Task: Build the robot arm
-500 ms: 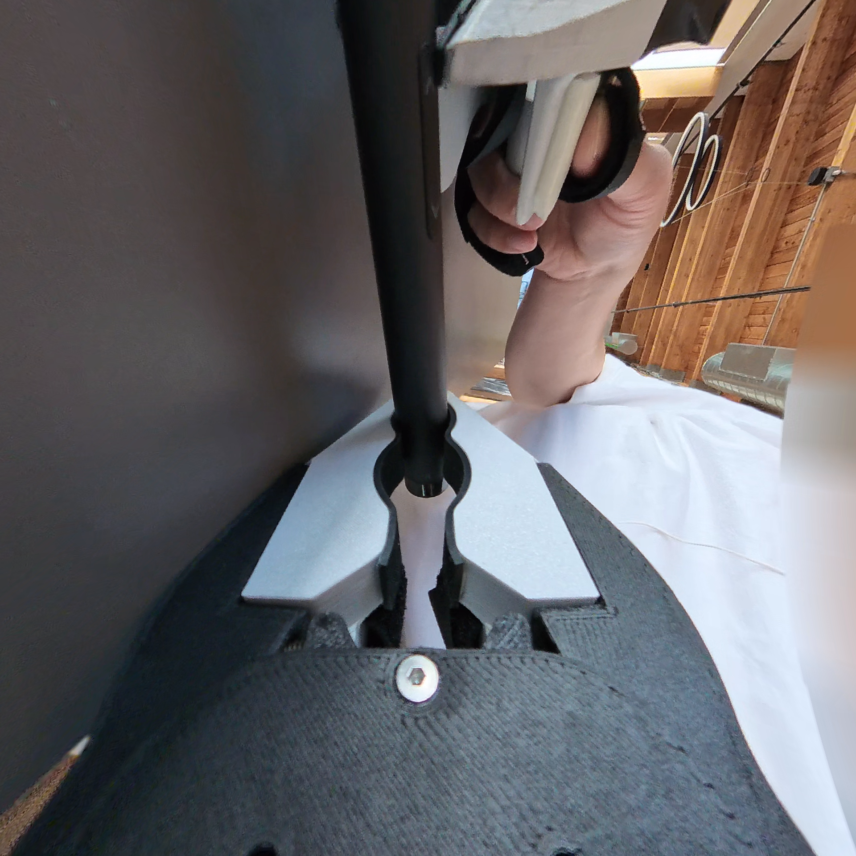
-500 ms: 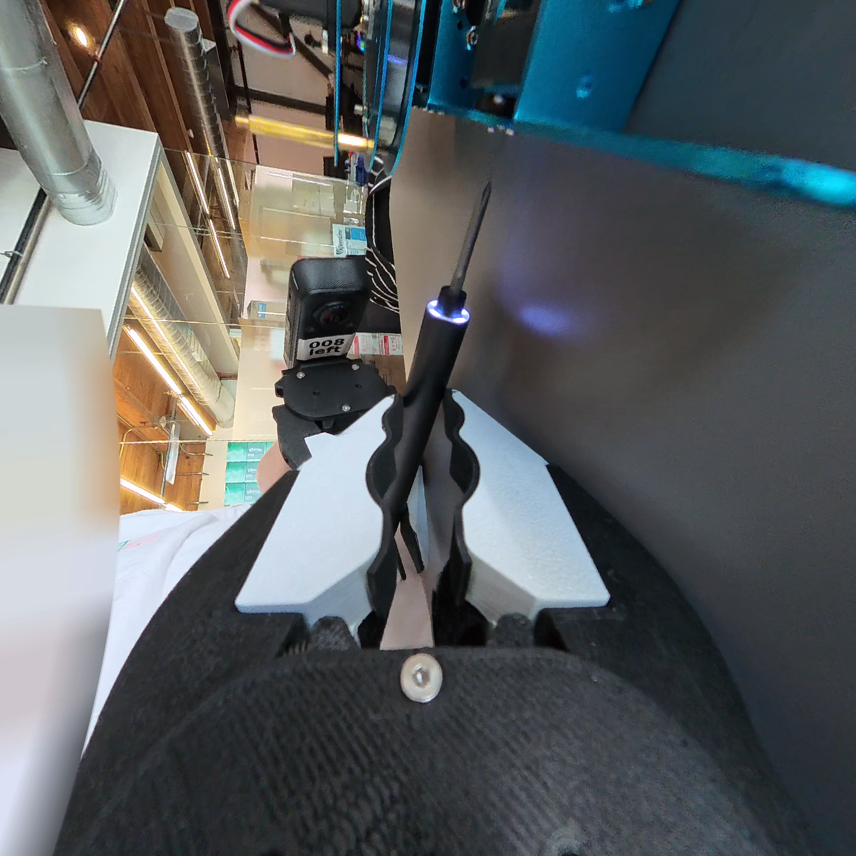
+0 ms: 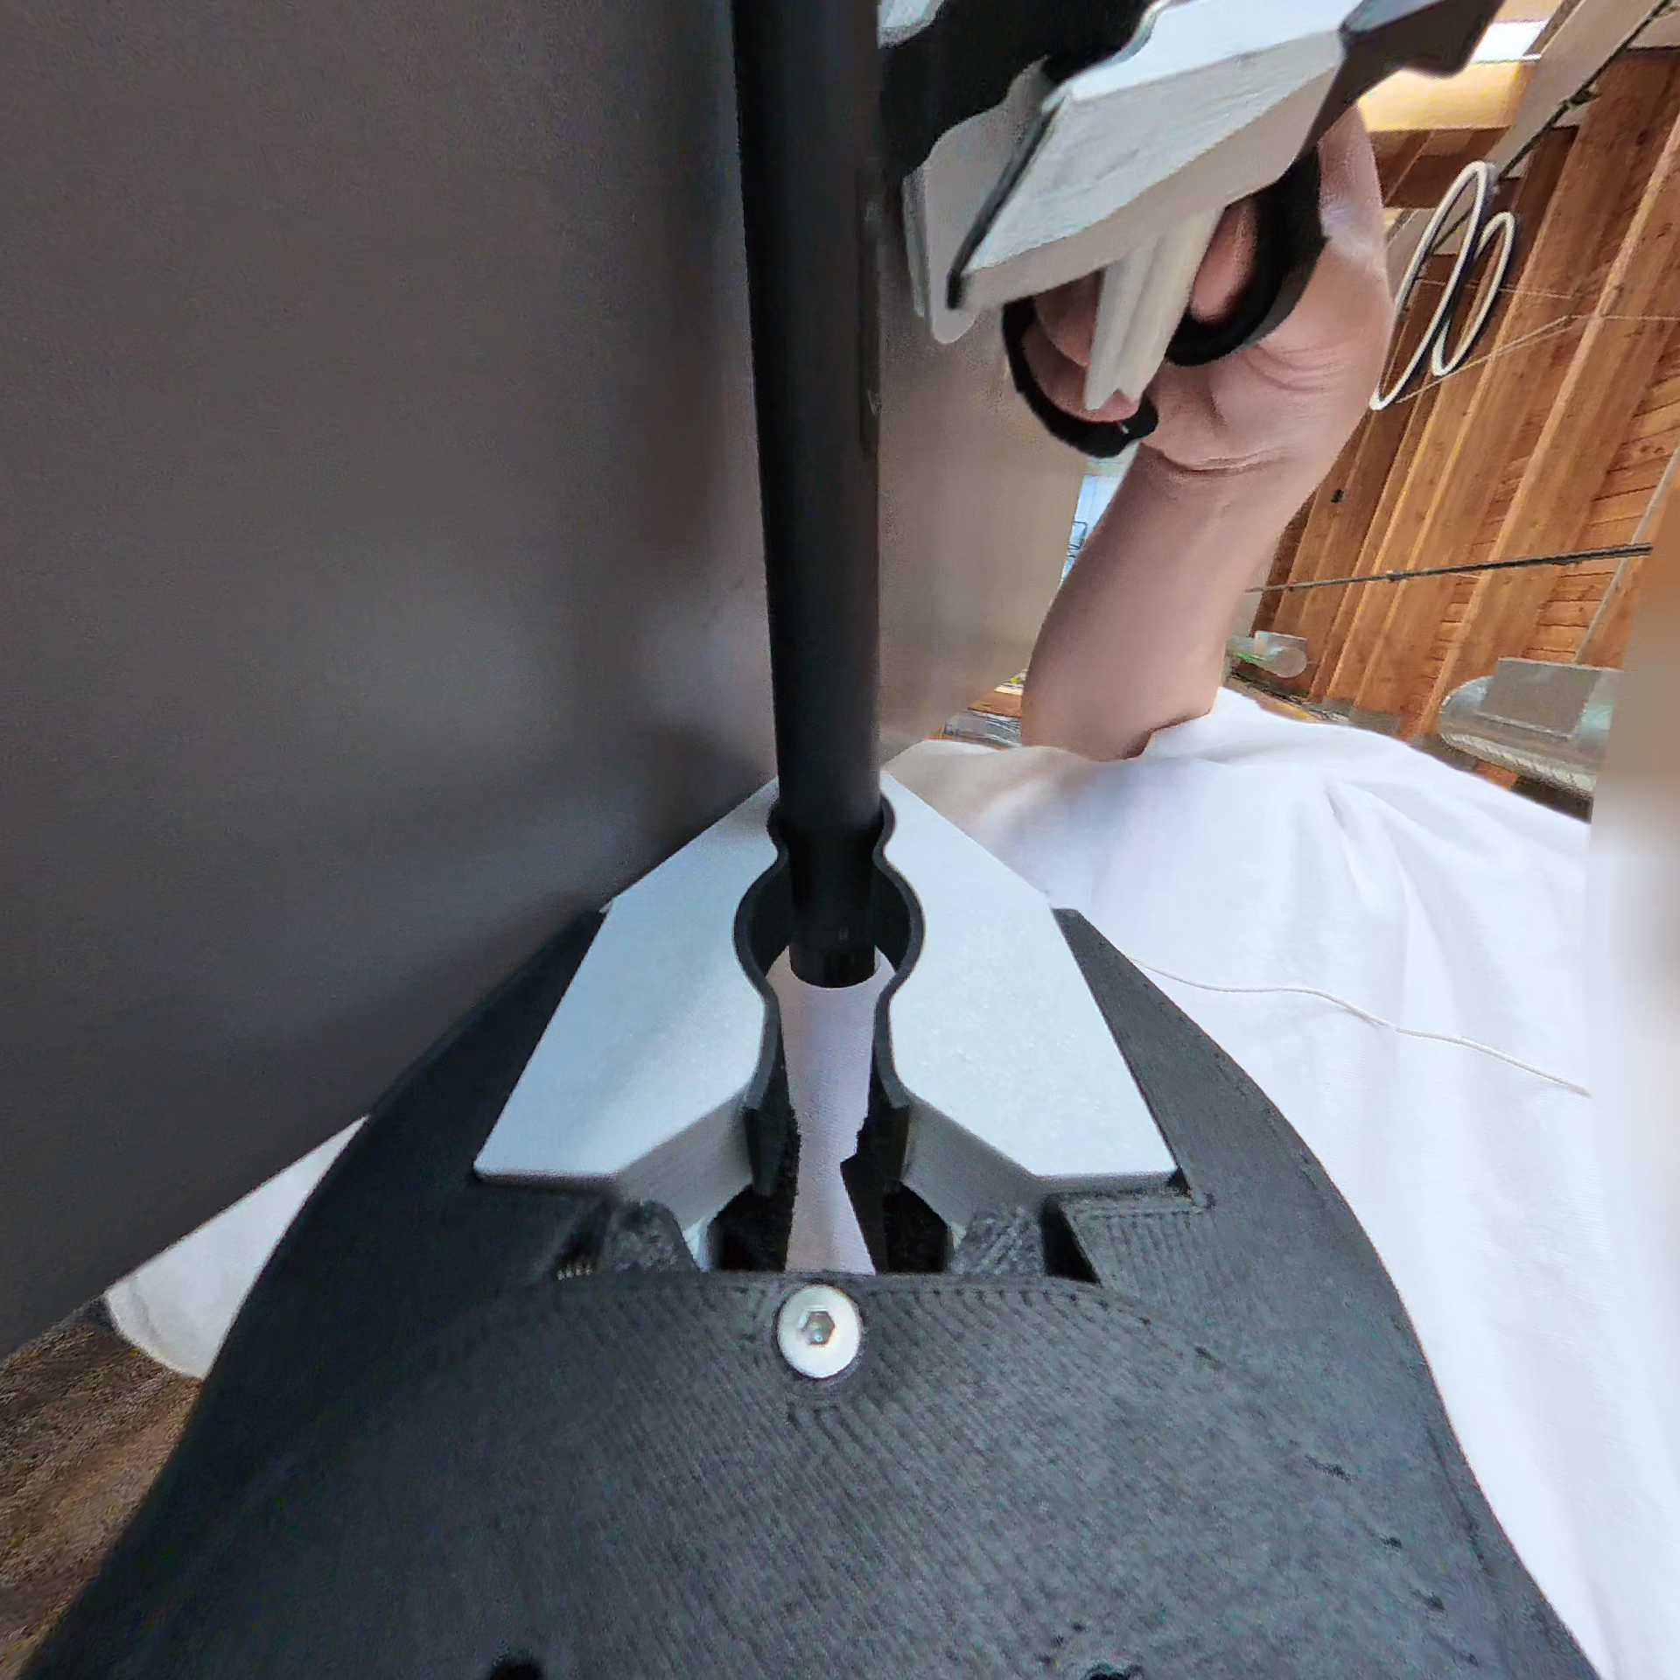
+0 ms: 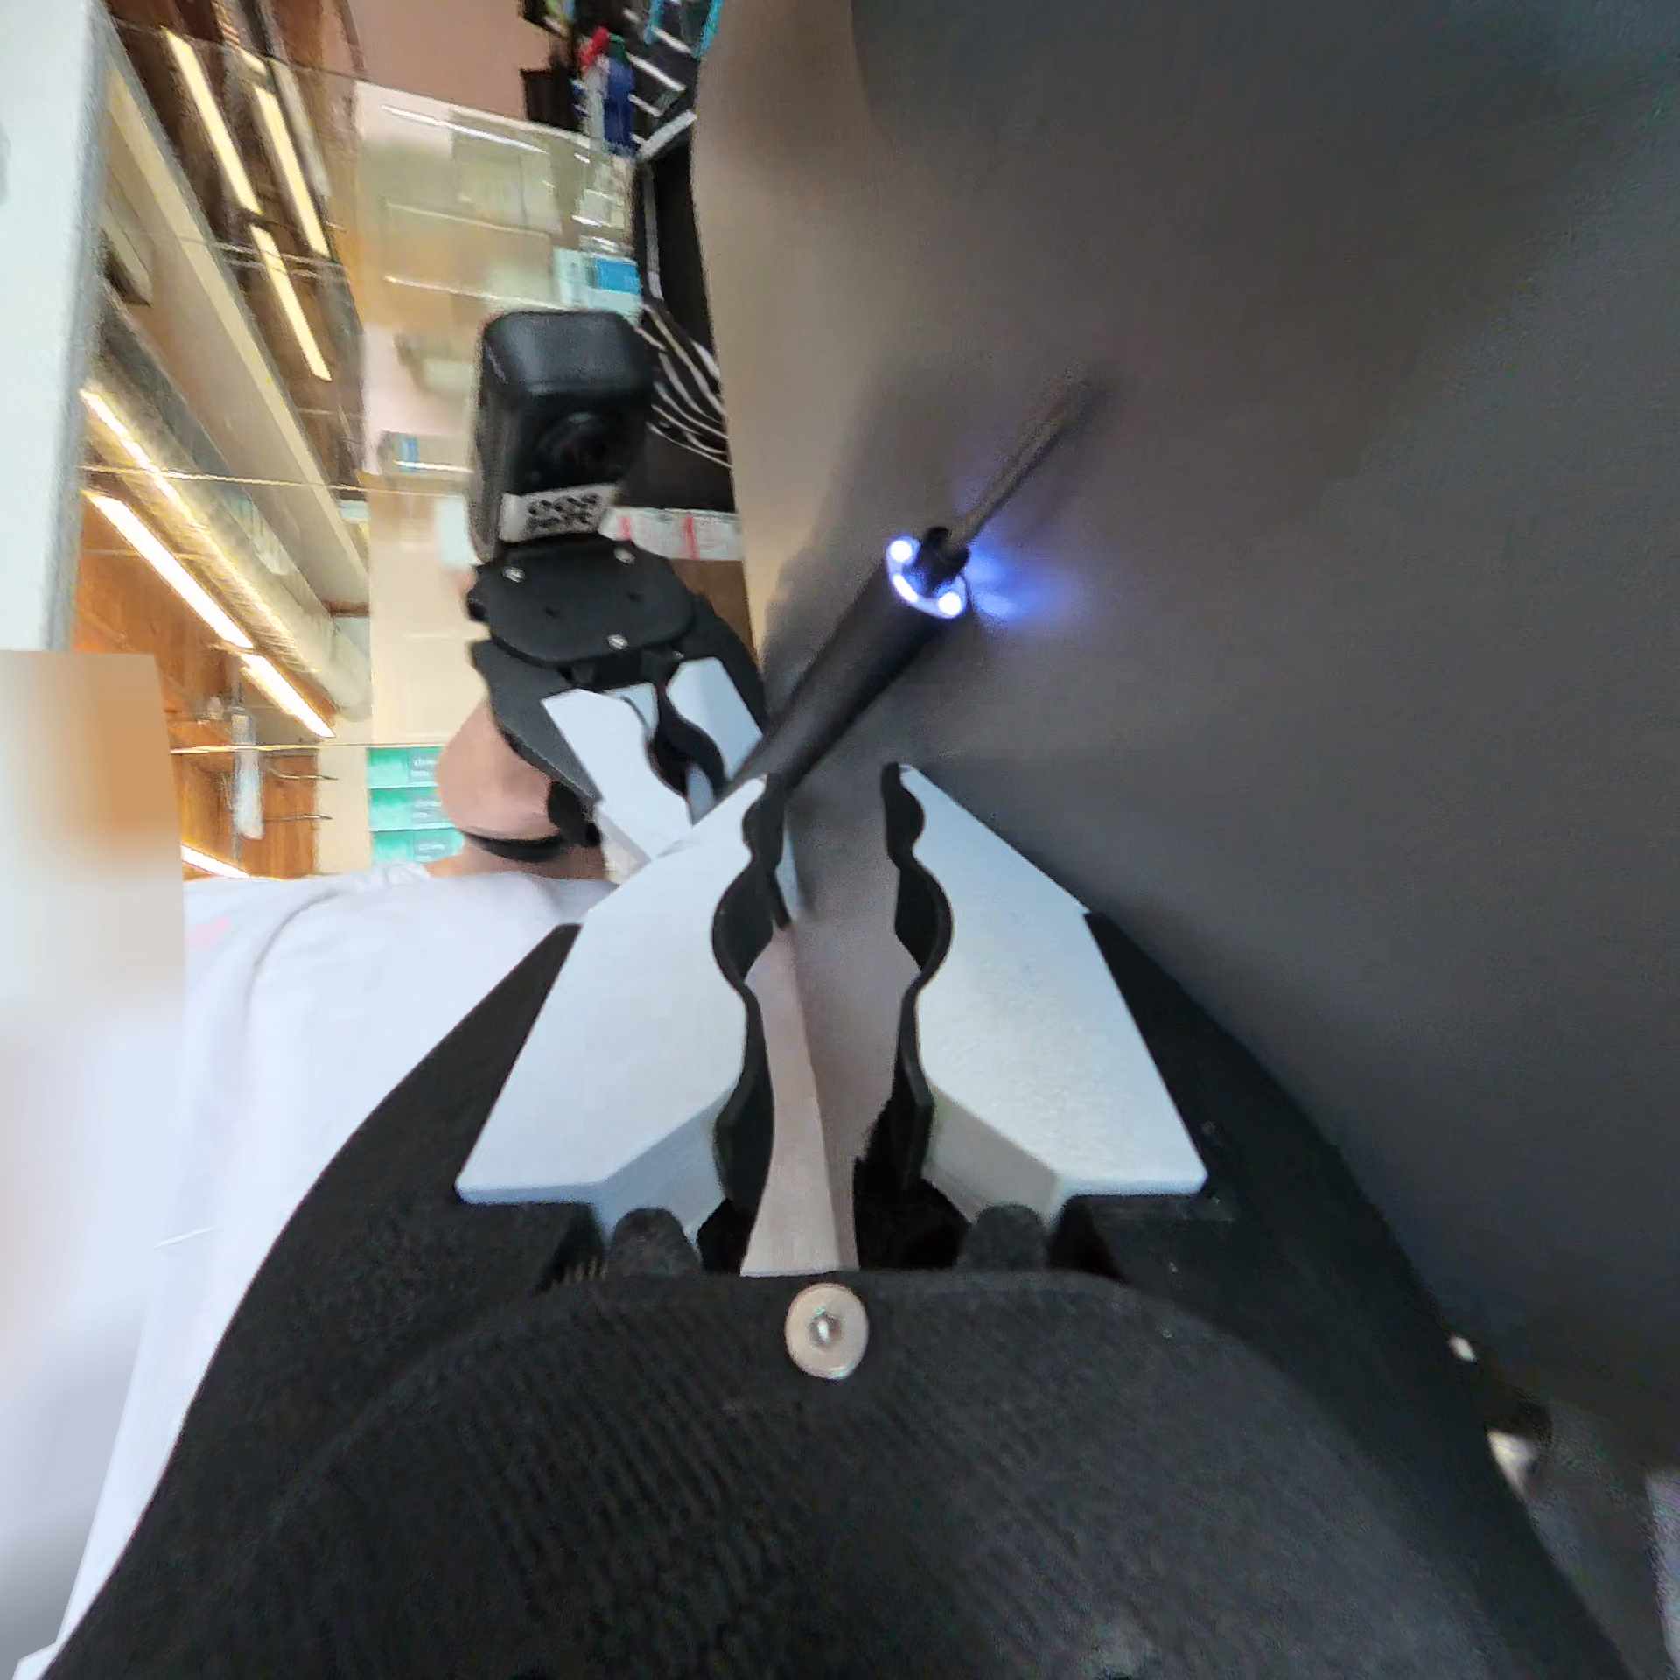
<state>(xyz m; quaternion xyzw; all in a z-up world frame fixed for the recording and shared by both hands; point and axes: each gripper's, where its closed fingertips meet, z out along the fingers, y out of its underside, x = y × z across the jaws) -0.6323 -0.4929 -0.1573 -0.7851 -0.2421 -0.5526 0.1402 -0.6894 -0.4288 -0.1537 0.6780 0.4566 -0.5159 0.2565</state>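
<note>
A black pen-shaped electric screwdriver [image 4: 845, 673] has a lit blue-white ring at its front, and its thin bit [image 4: 1027, 464] touches a dark grey panel [image 4: 1273, 455]. My left gripper [image 3: 829, 823] is shut on the screwdriver's rear end [image 3: 809, 455], which rises straight up from the jaws beside the panel [image 3: 364, 455]. My right gripper [image 4: 829, 791] is open and empty. The screwdriver crosses by the tip of its left finger, outside the jaws. The left gripper also shows in the right wrist view [image 4: 655, 727]. A right gripper finger [image 3: 1136, 164] shows beside the shaft in the left wrist view.
A person in a white shirt [image 3: 1273, 909] holds both grippers, with one hand [image 3: 1273, 382] on the right gripper's handle. Wooden walls [image 3: 1500, 455], metal ducts and ceiling lights [image 4: 209, 118] lie behind. The dark panel is close along one side of both grippers. Across from one pair of fingers to the other is roughly 9 cm.
My right gripper has opened and let go of the screwdriver. The screwdriver has tilted to the right, and its bit now meets the panel. My left gripper still grips its rear end.
</note>
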